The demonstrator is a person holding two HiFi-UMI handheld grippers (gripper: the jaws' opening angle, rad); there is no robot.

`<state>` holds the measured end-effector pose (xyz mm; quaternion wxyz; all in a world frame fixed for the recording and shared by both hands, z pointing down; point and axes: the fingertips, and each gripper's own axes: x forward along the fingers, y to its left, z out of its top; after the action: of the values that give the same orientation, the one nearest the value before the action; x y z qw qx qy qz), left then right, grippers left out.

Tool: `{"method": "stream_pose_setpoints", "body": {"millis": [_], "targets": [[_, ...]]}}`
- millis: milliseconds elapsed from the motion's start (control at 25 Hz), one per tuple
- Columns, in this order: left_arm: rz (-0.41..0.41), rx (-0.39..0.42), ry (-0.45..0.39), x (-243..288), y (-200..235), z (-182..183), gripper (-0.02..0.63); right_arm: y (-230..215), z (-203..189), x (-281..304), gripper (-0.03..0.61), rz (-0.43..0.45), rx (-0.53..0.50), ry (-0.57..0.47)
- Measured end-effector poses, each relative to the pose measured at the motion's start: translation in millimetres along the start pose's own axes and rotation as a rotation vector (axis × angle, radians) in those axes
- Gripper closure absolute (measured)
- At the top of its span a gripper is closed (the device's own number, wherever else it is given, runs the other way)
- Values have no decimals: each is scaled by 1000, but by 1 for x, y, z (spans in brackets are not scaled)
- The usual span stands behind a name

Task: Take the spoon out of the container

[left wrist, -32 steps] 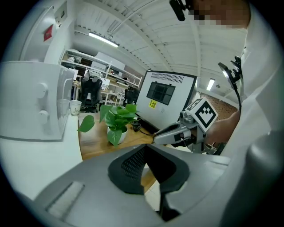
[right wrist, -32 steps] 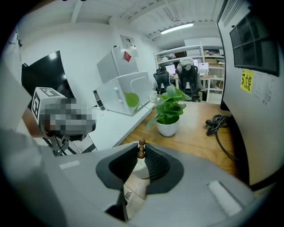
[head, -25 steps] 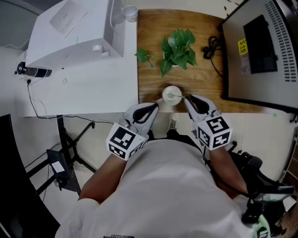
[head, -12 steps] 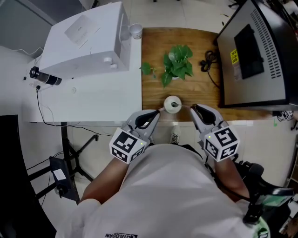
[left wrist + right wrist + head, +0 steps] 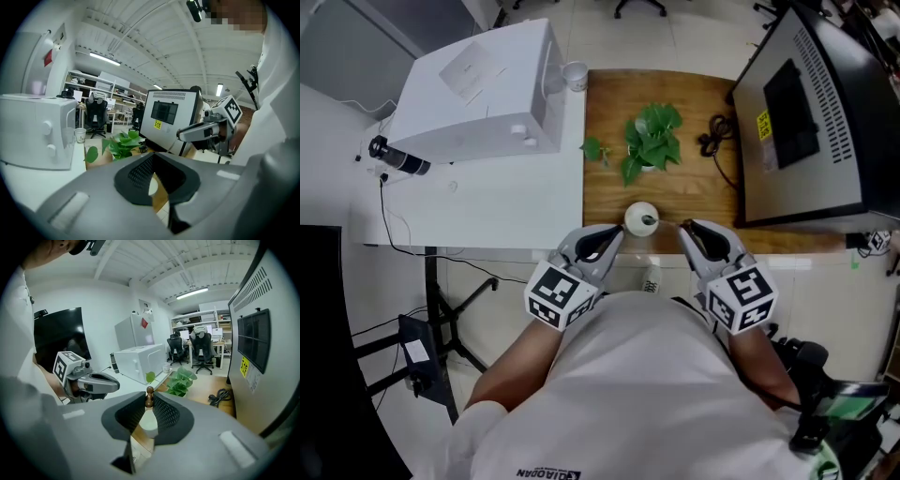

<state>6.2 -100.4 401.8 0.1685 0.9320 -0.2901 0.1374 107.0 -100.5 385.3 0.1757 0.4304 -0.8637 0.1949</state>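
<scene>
A small white container (image 5: 642, 219) stands at the near edge of the wooden table (image 5: 694, 183), with the spoon (image 5: 648, 222) inside it. In the right gripper view the spoon's brown knobbed handle (image 5: 149, 397) sticks up out of the container (image 5: 149, 425). My left gripper (image 5: 615, 232) sits just left of the container, shut and holding nothing. Just right of the container is my right gripper (image 5: 685, 227), also shut and holding nothing. Neither touches the container. The left gripper view shows only a sliver of the container (image 5: 153, 186) past its jaws.
A potted green plant (image 5: 652, 136) stands behind the container, with a black cable (image 5: 712, 141) beside it. A large dark machine (image 5: 806, 112) fills the right side. A white box-shaped appliance (image 5: 478, 84) and a paper cup (image 5: 575, 75) stand on the white table at the left.
The head view has shifted, so the table sits a little lower in frame. Both grippers stay shut on either side of the container. The spoon stays inside it.
</scene>
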Motion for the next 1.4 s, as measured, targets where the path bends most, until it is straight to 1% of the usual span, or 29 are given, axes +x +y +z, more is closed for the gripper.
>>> {"method": "stream_pose_setpoints", "body": {"millis": [160,320,440,520,720,800,920,1160,1400], "targets": [[54,-3,-16,3,-2,4,609,-10,-1,-6,522,29,-18,-7],[120,-23,-44,3,-7,6,609,-15,-3,-14,522,79,-45,-18],[171,-21,-58,3,-14,4,609,-18,-8,-18,522,111,-63,-23],[184,-17,-56,1,-20,0,609,-17,-9,-20,522,122,-74,-30],[177,-14,-33,-13,-34,-14,609,-3,-10,-29,522,117,-76,-49],[166,-13,-37,-18,-38,-16,609,1,-12,-33,522,98,-71,-51],[129,7,-39,-28,-47,-18,609,13,-16,-38,522,64,-59,-60],[48,32,-25,-73,-63,-37,609,62,-33,-48,522,-7,-27,-68],[-20,25,-31,-128,-82,-61,609,122,-63,-65,523,-80,20,-54]]}}
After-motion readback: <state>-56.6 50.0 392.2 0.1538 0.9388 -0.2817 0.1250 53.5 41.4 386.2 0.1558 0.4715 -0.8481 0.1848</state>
